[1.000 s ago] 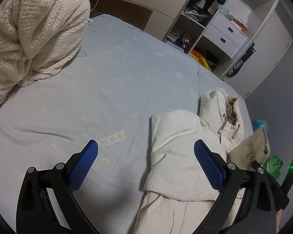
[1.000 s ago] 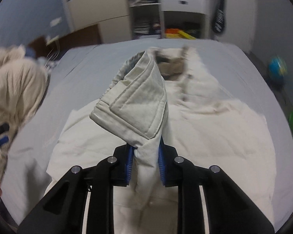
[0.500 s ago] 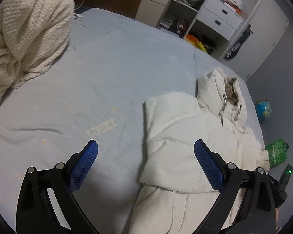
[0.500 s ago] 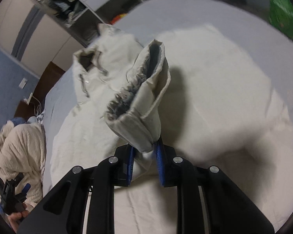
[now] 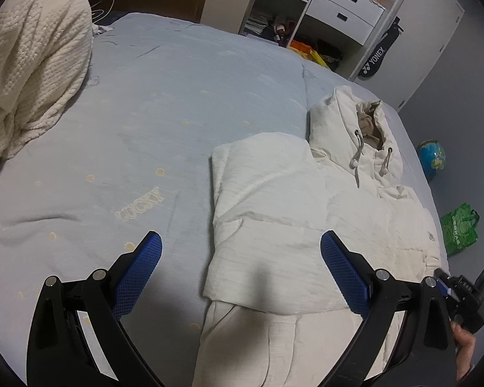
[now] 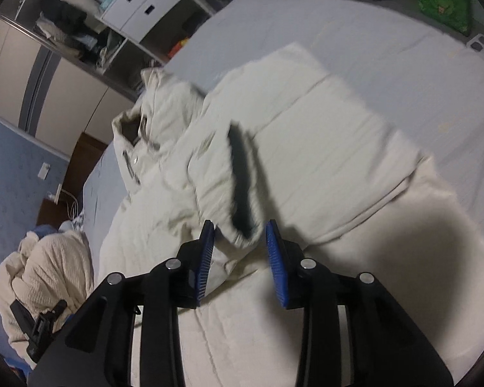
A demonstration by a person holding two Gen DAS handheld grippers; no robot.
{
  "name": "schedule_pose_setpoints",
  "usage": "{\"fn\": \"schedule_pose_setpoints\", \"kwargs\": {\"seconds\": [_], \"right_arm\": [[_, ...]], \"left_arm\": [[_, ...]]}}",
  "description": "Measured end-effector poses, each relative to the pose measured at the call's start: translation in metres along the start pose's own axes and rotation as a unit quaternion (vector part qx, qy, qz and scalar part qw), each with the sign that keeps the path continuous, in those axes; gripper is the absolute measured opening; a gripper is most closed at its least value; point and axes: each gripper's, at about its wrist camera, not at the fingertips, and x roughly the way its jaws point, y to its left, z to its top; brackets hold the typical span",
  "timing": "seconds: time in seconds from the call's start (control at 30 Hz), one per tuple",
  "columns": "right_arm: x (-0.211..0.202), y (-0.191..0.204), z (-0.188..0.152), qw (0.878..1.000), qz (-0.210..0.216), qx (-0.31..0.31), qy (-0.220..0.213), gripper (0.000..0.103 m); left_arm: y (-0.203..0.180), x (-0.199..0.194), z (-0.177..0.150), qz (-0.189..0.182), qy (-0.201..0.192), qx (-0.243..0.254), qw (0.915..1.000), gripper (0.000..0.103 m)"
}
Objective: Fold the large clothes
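One cream hooded jacket (image 5: 364, 213) lies on the pale blue bed (image 5: 184, 96), toward its right edge, hood pointing at the far shelving. One sleeve is folded flat across the body. Right gripper (image 6: 240, 254): jaws opening, the dark-lined sleeve cuff (image 6: 238, 187) lying between the blue pads, no longer pinched. Left gripper (image 5: 240, 274): jaws wide apart and empty, hovering over the jacket's near left portion. Knitted cream blanket (image 5: 29, 64) heaped at the bed's far left corner.
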Motion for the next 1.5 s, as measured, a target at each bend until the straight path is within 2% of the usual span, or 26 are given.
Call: {"fn": "schedule_pose_setpoints", "kwargs": {"seconds": [0.13,0.3,0.7,0.9,1.13,1.23,1.4,1.5], "right_arm": [[-0.013,-0.002,0.015,1.000,0.009,-0.008,-0.016,0.030],[-0.016,0.013,0.027,0.999,0.024,-0.042,-0.017,0.030],[0.011,0.043,0.056,0.997,0.025,-0.079,-0.003,0.031],[0.046,0.063,0.083,0.994,0.020,-0.107,0.018,0.051],[0.098,0.094,0.128,0.990,0.023,-0.136,0.038,0.066],[0.127,0.110,0.153,0.988,0.025,-0.149,0.042,0.069],[0.176,0.126,0.192,0.988,0.040,-0.132,0.065,0.069],[0.205,0.140,0.221,0.988,0.063,-0.118,0.071,0.069]], "left_arm": [[-0.003,0.003,0.000,-0.003,0.002,-0.001,1.0000,0.095],[-0.009,0.007,0.000,0.000,0.002,0.004,1.0000,0.095],[-0.030,0.025,0.002,0.005,0.012,0.035,0.9993,0.095],[-0.041,0.036,0.008,0.008,0.010,0.065,0.9978,0.095],[-0.039,0.051,0.020,-0.005,0.006,0.054,0.9985,0.095],[-0.036,0.058,0.026,-0.017,0.006,0.039,0.9991,0.095],[-0.030,0.069,0.031,-0.045,0.000,0.000,0.9990,0.095],[-0.029,0.070,0.032,-0.051,-0.006,-0.007,0.9987,0.095]]}}
